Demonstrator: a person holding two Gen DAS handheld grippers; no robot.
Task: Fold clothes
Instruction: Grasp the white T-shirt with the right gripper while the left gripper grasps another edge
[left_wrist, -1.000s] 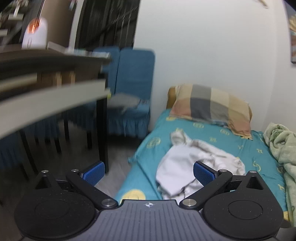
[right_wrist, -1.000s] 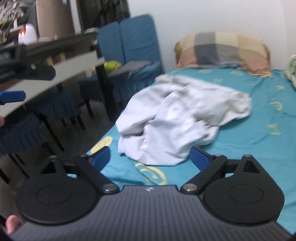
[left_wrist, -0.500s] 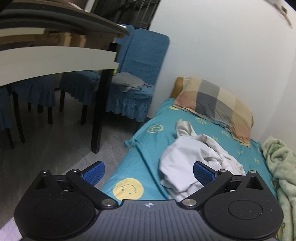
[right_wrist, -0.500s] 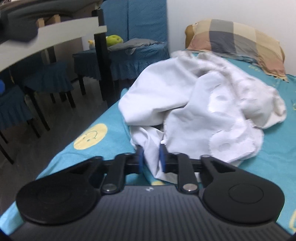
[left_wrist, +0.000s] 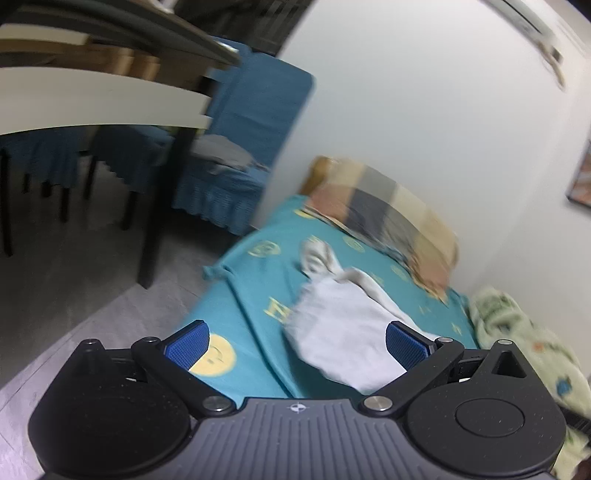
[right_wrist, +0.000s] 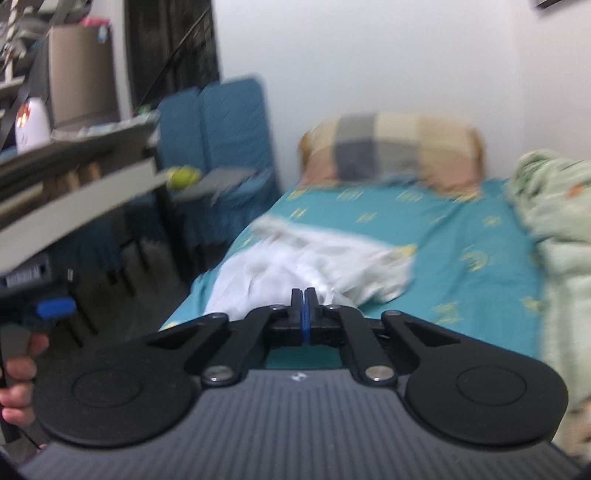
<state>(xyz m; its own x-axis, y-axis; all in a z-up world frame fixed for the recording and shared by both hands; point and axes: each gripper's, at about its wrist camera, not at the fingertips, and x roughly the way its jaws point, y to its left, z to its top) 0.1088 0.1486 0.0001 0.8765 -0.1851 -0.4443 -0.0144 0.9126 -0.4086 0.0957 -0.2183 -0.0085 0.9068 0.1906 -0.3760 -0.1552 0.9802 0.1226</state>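
Observation:
A crumpled white garment (left_wrist: 343, 325) lies on the teal bed sheet (left_wrist: 255, 280) near the bed's left edge. My left gripper (left_wrist: 297, 341) is open and empty, held above the bed's near corner. My right gripper (right_wrist: 304, 295) is shut on an edge of the white garment (right_wrist: 317, 262) and lifts it, so the cloth stretches from the jaws toward the bed. The left gripper's blue pad (right_wrist: 55, 306) shows at the left of the right wrist view, with the hand holding it.
A checked pillow (right_wrist: 391, 147) lies at the head of the bed against the white wall. A pale green blanket (right_wrist: 554, 229) is heaped along the right side. A dark table (left_wrist: 110, 92) and blue-covered chairs (left_wrist: 236, 147) stand left of the bed.
My right gripper, shut on the garment's edge, has pulled back and up, stretching the cloth. My left gripper has shifted and tilted over the bed's corner, still open.

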